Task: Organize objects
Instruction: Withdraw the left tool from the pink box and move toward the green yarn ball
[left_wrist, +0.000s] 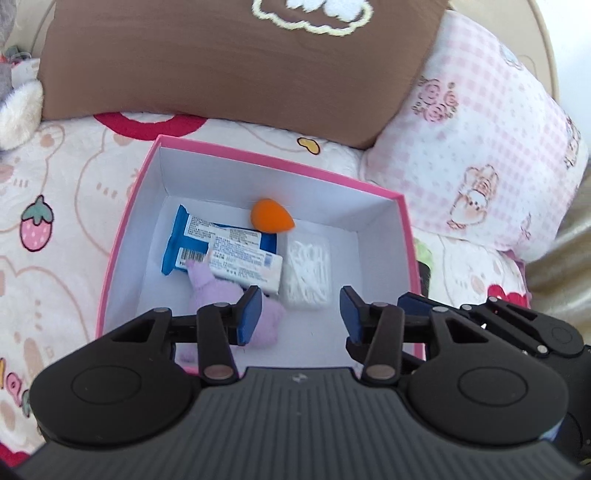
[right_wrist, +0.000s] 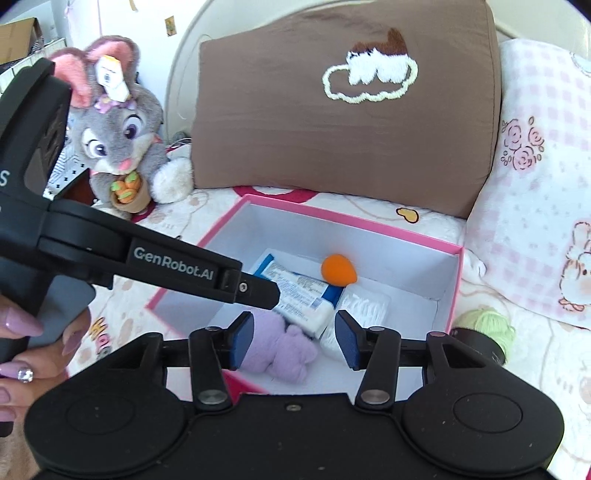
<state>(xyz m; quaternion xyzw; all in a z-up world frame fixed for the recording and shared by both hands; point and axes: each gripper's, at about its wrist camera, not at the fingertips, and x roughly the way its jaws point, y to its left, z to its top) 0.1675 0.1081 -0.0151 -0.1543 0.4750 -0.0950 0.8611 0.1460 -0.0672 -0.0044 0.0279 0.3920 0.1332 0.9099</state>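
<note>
A pink box (left_wrist: 125, 236) with a white inside sits on the bed; it also shows in the right wrist view (right_wrist: 456, 280). In it lie a blue wipes pack (left_wrist: 177, 240), a white tube box (left_wrist: 247, 267), an orange sponge (left_wrist: 269, 216), a clear cotton swab case (left_wrist: 308, 273) and a purple plush (left_wrist: 221, 291). My left gripper (left_wrist: 301, 314) is open and empty over the box's near part. My right gripper (right_wrist: 293, 341) is open and empty just above the purple plush (right_wrist: 280, 350) and the swab case (right_wrist: 364, 306).
A brown pillow (right_wrist: 332, 129) and a pink checked pillow (left_wrist: 480, 129) lie behind the box. A grey bunny plush (right_wrist: 122, 136) sits at the back left. A green yarn ball (right_wrist: 487, 326) and a dark round object (right_wrist: 476, 345) lie right of the box.
</note>
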